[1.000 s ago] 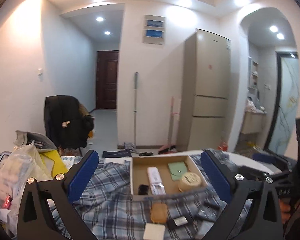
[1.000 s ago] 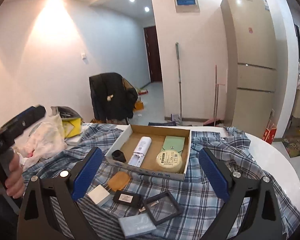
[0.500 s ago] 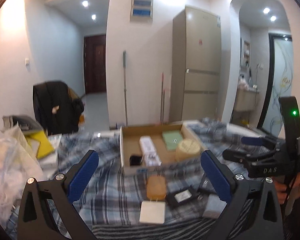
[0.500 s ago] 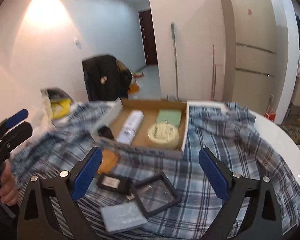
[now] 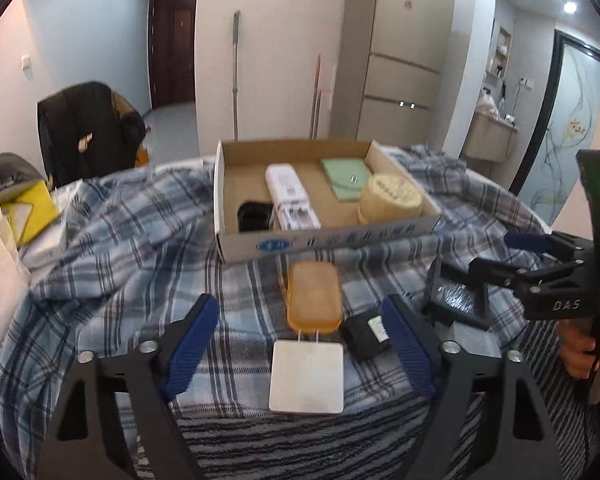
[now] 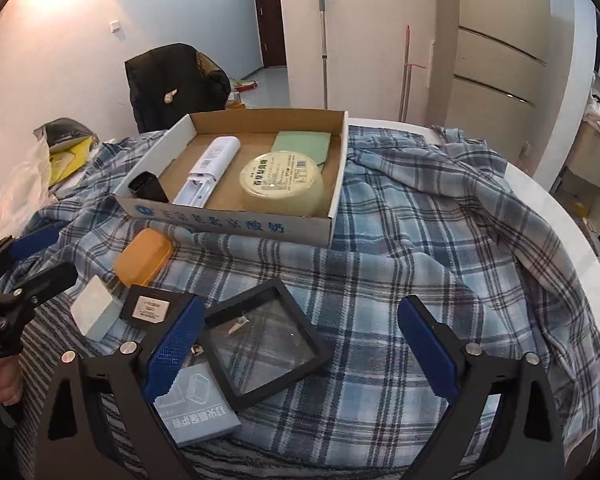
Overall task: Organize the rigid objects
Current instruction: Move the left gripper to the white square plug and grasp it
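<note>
A cardboard box (image 5: pixel 332 236) (image 6: pixel 240 224) on the plaid cloth holds a white remote (image 5: pixel 290 196), a green card (image 5: pixel 346 178), a round yellow tin (image 6: pixel 282 184) and a small black cup (image 5: pixel 254 216). In front of it lie an orange case (image 5: pixel 314 296) (image 6: pixel 142 258), a white charger block (image 5: pixel 306 376) (image 6: pixel 94 312), a small black box (image 5: pixel 364 330) (image 6: pixel 150 306), a black square frame (image 6: pixel 266 342) and a grey-blue box (image 6: pixel 196 404). My left gripper (image 5: pixel 300 348) is open, straddling the charger. My right gripper (image 6: pixel 302 352) is open over the frame.
A plaid cloth (image 6: pixel 420 248) covers the round white table (image 6: pixel 572 232). Plastic bags and a yellow packet (image 5: pixel 28 208) crowd the left edge. A chair with a black jacket (image 5: pixel 88 124) stands behind, a fridge (image 5: pixel 404 60) beyond.
Both grippers have tilted down and moved forward toward the table. The loose items in front of the box now lie between the fingers. Both stay open.
</note>
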Available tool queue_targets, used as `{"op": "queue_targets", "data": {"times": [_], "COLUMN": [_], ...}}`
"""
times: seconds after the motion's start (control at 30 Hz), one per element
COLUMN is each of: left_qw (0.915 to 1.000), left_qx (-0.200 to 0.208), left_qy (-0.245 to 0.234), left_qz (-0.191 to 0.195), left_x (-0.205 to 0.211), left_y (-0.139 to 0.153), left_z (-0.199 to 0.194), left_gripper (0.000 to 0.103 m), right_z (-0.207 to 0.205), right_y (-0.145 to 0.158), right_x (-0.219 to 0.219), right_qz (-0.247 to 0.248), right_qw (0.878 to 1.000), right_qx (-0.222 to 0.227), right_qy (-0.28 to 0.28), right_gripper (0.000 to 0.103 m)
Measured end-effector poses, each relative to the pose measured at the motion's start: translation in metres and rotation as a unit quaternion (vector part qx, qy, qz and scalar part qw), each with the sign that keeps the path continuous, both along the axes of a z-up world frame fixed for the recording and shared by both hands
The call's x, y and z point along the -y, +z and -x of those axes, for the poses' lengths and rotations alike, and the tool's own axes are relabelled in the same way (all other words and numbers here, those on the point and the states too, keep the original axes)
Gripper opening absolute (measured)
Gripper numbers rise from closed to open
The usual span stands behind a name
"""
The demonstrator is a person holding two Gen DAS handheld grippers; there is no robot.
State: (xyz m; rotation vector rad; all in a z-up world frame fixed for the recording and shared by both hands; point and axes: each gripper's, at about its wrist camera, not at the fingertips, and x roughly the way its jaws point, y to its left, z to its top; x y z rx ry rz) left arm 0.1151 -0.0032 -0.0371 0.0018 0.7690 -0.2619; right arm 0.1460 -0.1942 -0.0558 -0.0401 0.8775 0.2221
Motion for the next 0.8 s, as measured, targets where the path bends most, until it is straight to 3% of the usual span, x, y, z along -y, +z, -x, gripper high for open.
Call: {"op": "queue_targets", "data": {"times": [0.07, 0.17, 0.33, 0.43, 0.67, 0.8], "left_qw": [0.9998, 0.9986, 0.9962, 0.9918, 0.9906, 0.9913], "left_qx": [-0.016, -0.052, -0.084, -0.125, -0.133, -0.124], "left_qy": [0.005, 0.005, -0.021, -0.026, -0.020, -0.025], "left_qz": [-0.010, -0.011, 0.003, 0.005, -0.025, -0.034], "left_x": [0.001, 0.001, 0.003, 0.008, 0.013, 0.015], "left_y": [-0.005, -0.014, -0.016, -0.023, -0.037, -0.037], "left_z": [-0.002, -0.009, -0.007, -0.011, -0.013, -0.011], "left_gripper": [0.078, 0.064, 0.063, 0.061, 0.048, 0.048], "right_z": [-0.002, -0.004, -0.003, 0.000, 0.001, -0.001], "right_y": [-0.001, -0.003, -0.005, -0.005, -0.007, -0.008], "right_x": [0.001, 0.000, -0.001, -0.002, -0.005, -0.003], "right_qz": [-0.005, -0.002, 0.002, -0.004, 0.001, -0.004], "right_qw": [1.000, 1.000, 1.000, 1.000, 1.000, 1.000], "right_qx": [-0.007, -0.010, -0.012, -0.011, -0.014, -0.019], "right_qy": [-0.002, -0.004, -0.002, 0.006, 0.013, 0.011], "right_gripper": [0.097, 0.097, 0.097, 0.097, 0.097, 0.097]}}
